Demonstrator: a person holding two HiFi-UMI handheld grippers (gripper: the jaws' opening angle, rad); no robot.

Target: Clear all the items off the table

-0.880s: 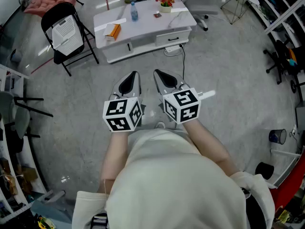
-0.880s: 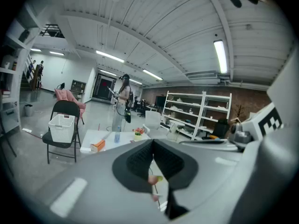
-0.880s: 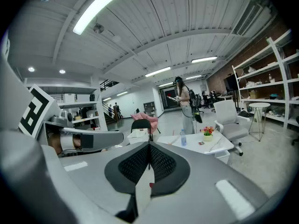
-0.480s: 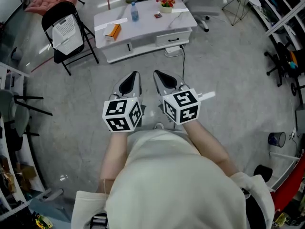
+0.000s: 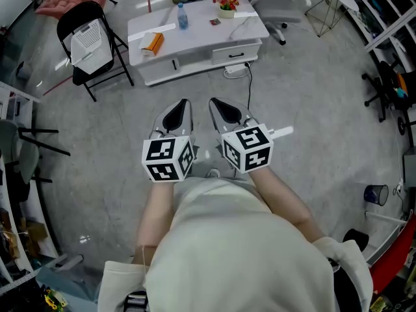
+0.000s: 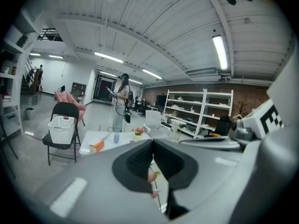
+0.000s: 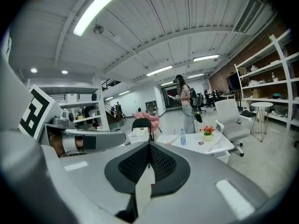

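A low white table (image 5: 195, 41) stands far ahead on the grey floor. On it are an orange box (image 5: 153, 42), a water bottle (image 5: 182, 16), a small flower pot (image 5: 227, 4), a small dark item (image 5: 214, 21) and a white sheet (image 5: 153, 32). My left gripper (image 5: 175, 114) and right gripper (image 5: 224, 109) are held side by side in front of the person's body, well short of the table. Both are shut with nothing between the jaws. In the left gripper view the box (image 6: 96, 146), bottle (image 6: 116, 137) and flower pot (image 6: 138, 132) show above the jaws.
A black folding chair (image 5: 91, 41) with a white basket on it stands left of the table. A white office chair (image 5: 276, 2) is behind the table at the right. A cable (image 5: 249, 77) runs over the floor. A person (image 6: 122, 101) stands in the background. Shelves line the right side.
None of the table's items has moved. The view has shifted very slightly; both grippers stay where they were, shut.
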